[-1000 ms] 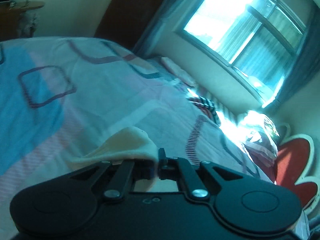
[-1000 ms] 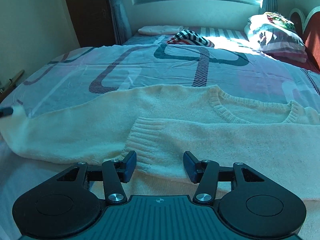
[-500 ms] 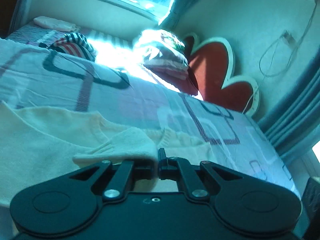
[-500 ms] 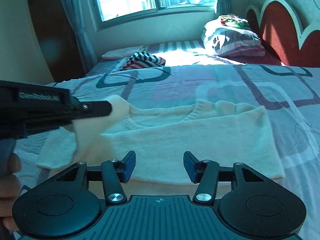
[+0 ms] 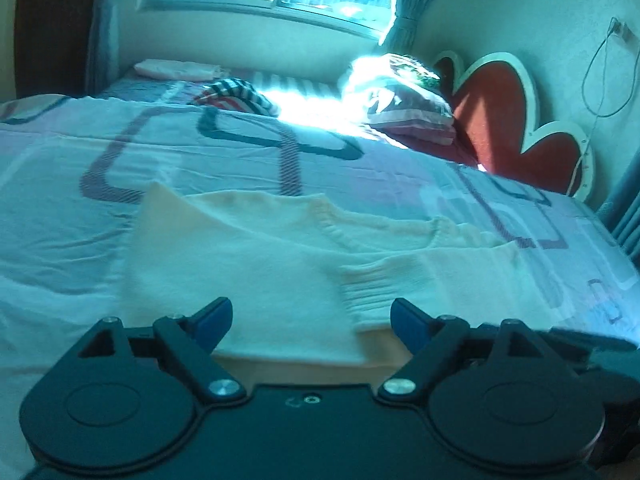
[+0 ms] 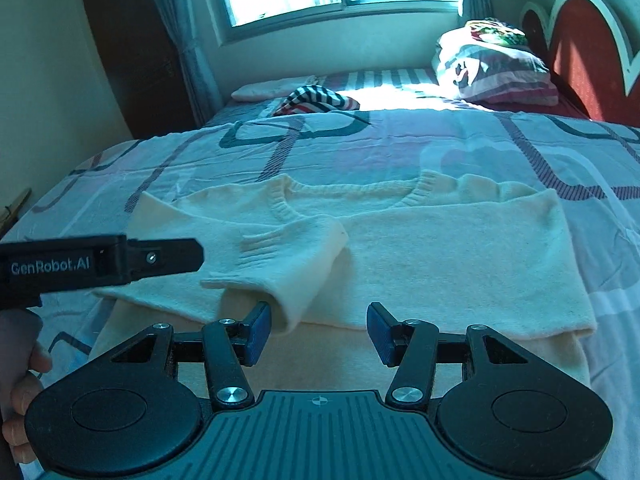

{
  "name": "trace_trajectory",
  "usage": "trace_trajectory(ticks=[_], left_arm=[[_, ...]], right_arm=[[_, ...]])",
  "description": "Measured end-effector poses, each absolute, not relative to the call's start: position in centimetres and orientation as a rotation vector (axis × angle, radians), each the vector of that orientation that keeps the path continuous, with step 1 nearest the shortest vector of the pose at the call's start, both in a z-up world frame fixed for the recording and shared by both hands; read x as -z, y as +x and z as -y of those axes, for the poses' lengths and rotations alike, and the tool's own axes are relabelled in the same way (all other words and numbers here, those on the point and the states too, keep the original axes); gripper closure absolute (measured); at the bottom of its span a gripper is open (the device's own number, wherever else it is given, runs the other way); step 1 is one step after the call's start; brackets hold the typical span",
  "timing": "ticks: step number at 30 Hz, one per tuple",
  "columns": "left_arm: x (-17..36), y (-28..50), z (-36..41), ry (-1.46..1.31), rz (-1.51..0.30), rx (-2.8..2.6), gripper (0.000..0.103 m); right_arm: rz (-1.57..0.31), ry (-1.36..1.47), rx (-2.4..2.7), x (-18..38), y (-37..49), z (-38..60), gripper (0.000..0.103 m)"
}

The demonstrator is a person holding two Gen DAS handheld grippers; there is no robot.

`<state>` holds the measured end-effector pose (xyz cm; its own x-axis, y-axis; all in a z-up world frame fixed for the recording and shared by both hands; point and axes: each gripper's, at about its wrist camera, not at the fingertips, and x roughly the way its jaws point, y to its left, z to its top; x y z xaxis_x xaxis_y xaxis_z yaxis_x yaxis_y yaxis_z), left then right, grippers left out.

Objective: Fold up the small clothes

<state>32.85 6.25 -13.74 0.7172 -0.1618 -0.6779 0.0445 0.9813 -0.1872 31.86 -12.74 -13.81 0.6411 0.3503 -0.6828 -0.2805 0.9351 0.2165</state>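
Note:
A cream knit sweater (image 6: 440, 256) lies flat on the bed, neckline toward the window. Its left sleeve (image 6: 280, 264) is folded across the body, cuff near the front edge. The sweater also shows in the left wrist view (image 5: 248, 264), with the ribbed cuff (image 5: 372, 288) just ahead of the fingers. My left gripper (image 5: 310, 320) is open and empty above the sweater's near edge; it shows from the side in the right wrist view (image 6: 160, 258). My right gripper (image 6: 318, 330) is open and empty, low over the sweater's hem.
The bed has a patterned pink and blue cover (image 6: 360, 148). A striped garment (image 6: 316, 98) and a folded pink cloth (image 6: 268, 90) lie near the window. Pillows (image 6: 492, 72) rest by the red heart-shaped headboard (image 6: 584, 32). A dark wardrobe (image 6: 132, 48) stands at left.
My left gripper carried the sleeve rightward over the sweater body, then opened and let it go. The sleeve now lies folded on the body. The right gripper stayed open.

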Motion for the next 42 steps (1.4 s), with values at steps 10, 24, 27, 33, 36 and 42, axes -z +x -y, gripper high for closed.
trace_trajectory(ticks=[10,24,27,33,36,42], left_arm=[[16.8,31.4,-9.9,-0.078,-0.789,-0.043,0.025],[17.3,32.9,-9.4,-0.049,-0.703,-0.055,0.075],[17.2,33.0,-9.6,-0.109,-0.691,-0.053,0.093],[17.5,33.3,-10.9,-0.203,-0.711,-0.057,0.094],[17.5,33.3,-11.3,-0.236,-0.716,-0.059,0.094],[16.9,33.4,-10.9,-0.186,-0.74,-0.042,0.091]], right_arm=[[-0.759,-0.004,-0.31,14.8,34.9,9.9,0.051],[-0.807,0.24,-0.11,14.0,36.5,21.6,0.096],[-0.818,0.249,-0.056,14.8,35.8,23.1,0.096],[-0.83,0.348,0.001,15.1,35.4,25.7,0.095],[-0.832,0.384,0.006,14.9,35.2,26.4,0.095],[-0.846,0.236,0.091,14.8,34.2,26.5,0.095]])
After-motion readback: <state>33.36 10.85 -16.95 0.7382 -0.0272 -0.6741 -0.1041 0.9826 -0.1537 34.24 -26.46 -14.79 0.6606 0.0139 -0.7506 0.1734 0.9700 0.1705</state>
